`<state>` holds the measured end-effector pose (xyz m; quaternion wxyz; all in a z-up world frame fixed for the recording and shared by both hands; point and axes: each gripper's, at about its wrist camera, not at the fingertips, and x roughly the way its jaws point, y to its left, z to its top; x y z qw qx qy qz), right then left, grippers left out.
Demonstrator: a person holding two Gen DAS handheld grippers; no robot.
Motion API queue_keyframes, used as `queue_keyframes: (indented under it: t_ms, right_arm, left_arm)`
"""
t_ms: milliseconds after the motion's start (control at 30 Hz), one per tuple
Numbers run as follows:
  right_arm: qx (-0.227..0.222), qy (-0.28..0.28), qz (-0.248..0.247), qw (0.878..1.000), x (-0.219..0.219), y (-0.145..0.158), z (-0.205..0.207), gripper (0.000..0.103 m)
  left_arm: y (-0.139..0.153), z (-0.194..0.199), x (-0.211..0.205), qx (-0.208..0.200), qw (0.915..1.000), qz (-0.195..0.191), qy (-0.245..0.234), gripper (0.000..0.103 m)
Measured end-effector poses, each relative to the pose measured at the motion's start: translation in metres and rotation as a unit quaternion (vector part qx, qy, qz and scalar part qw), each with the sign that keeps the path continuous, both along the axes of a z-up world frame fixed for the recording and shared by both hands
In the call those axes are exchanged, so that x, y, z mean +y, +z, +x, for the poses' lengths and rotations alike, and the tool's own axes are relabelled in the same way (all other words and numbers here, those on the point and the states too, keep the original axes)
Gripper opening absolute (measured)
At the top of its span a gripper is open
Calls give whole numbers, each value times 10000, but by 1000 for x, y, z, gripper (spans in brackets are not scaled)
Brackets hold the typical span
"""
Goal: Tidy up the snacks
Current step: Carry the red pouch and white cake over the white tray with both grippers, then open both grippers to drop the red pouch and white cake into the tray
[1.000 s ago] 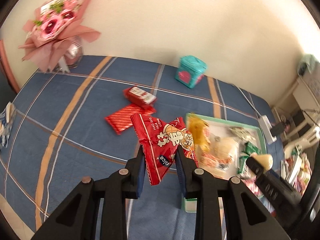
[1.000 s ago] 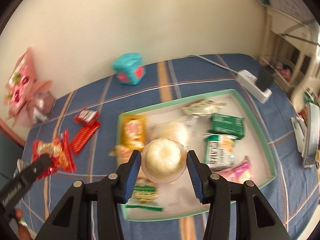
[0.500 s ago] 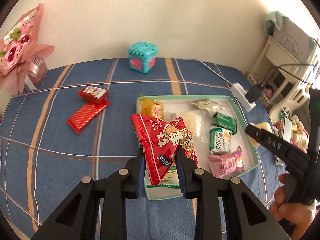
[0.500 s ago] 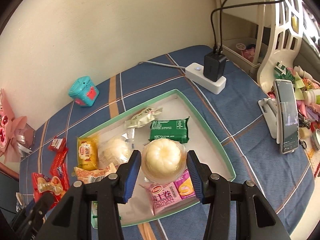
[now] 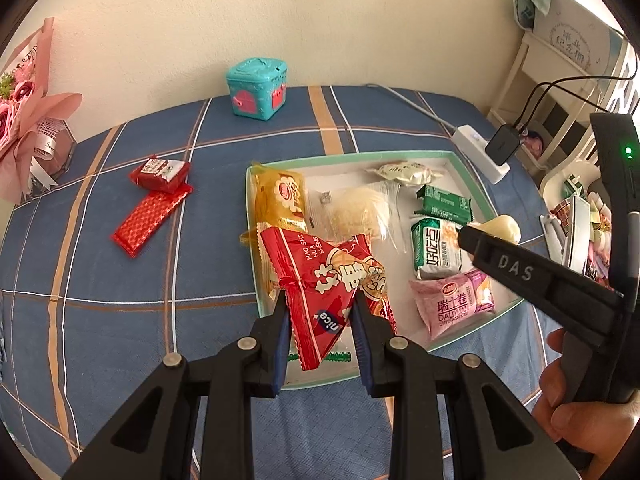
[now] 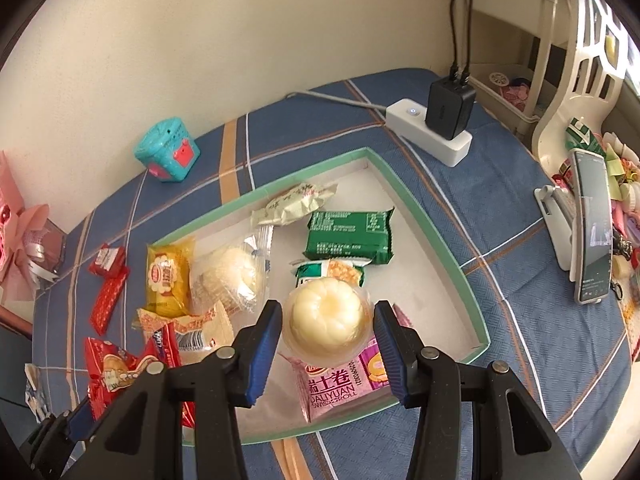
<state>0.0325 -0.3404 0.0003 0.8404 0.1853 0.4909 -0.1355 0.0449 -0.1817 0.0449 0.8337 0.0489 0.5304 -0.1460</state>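
Holding both over the green-rimmed tray [image 6: 460, 276] so each can drop in, I keep my left hand-held gripper [image 5: 320, 320] clamped on the red snack bag [image 5: 320, 280] and my right hand-held gripper [image 6: 326, 344] clamped on the round pale cake [image 6: 326, 316].

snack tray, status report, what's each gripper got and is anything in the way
Left gripper shut on red snack packet, over tray's near corner. Right gripper shut on round pastry cup, above pink swiss roll pack. Tray crowded, bare floor far right.
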Motion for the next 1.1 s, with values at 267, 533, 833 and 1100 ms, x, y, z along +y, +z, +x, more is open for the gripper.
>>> queue_keyframes:
  t_ms: [267,533,833,1100]
  right_arm:
    - [180,223,-101,9995,14,-9,6,50]
    - [360,462,-119,9982,25,-17,14,51]
    - [459,658,-160,9966,33,-26,16,51]
    - [552,715,-130,9958,36,-32,17,51]
  left_arm:
    - [-15,4,-1,210,9998,53,-15,30]
    - [-23,5,-4,267,9995,166,-88,30]
    - [-35,6,-7,397,9988,267,-137,30]
    - [-49,9,-9,520,9980,317,-146,30]
